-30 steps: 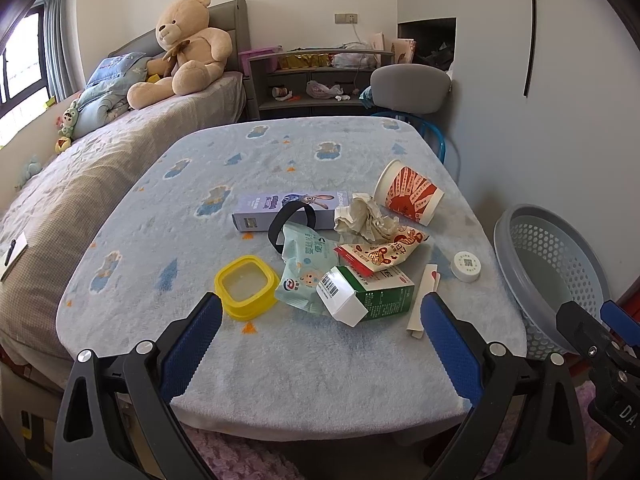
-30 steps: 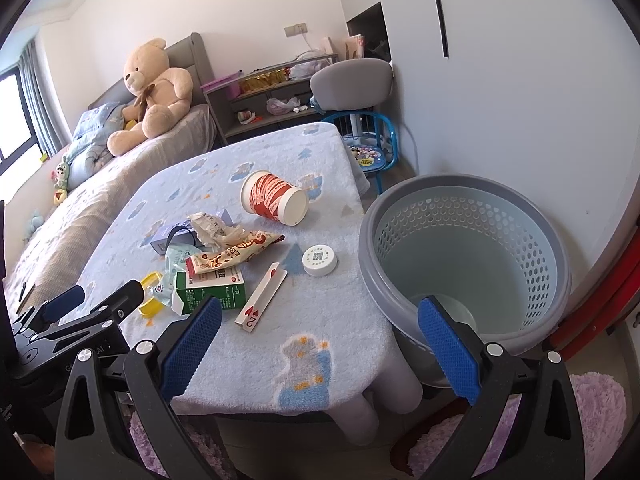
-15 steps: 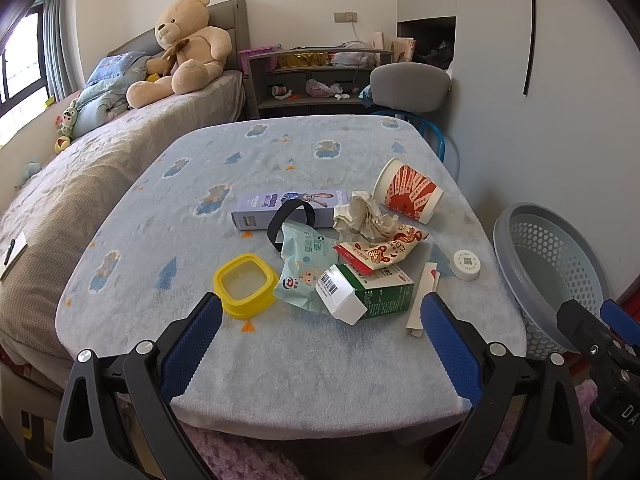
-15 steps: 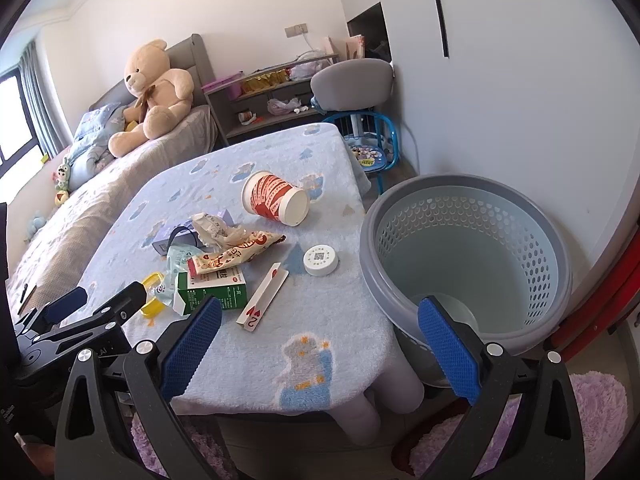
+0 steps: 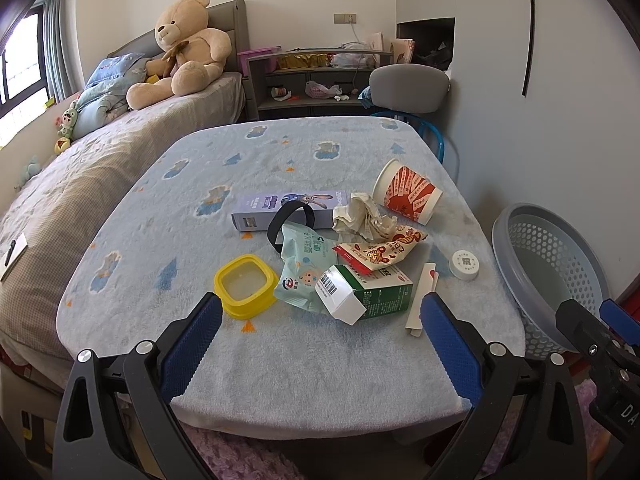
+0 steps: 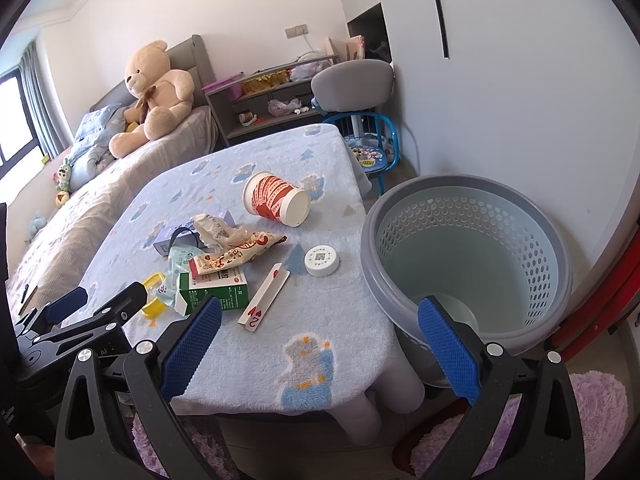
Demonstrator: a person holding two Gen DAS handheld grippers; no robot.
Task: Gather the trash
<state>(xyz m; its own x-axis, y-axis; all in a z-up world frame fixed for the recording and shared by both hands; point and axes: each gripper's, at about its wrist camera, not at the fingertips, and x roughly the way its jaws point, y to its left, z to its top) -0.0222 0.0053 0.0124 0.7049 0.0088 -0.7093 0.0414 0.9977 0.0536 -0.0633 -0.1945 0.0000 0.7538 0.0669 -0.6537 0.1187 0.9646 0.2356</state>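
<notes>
Both claws are wide open and hold nothing. The left claw [image 5: 320,344] hangs over the near edge of the desk [image 5: 280,360]. The right claw [image 6: 320,344] hangs between the desk corner and the gray basket [image 6: 472,200], which stands on the floor just beside the desk. The trash lies in a heap on the desk: a green box [image 5: 368,292], a snack bag [image 5: 380,250], crumpled paper [image 5: 362,218], a tipped paper cup [image 5: 408,192], a yellow lid [image 5: 245,285] and a white cap [image 5: 465,265].

Bare blue fleece tablecloth [image 5: 280,360] lies before my grippers; clustered litter crowds beyond, the grey perforated plastic basket [image 6: 532,216] gapes unobstructed.
</notes>
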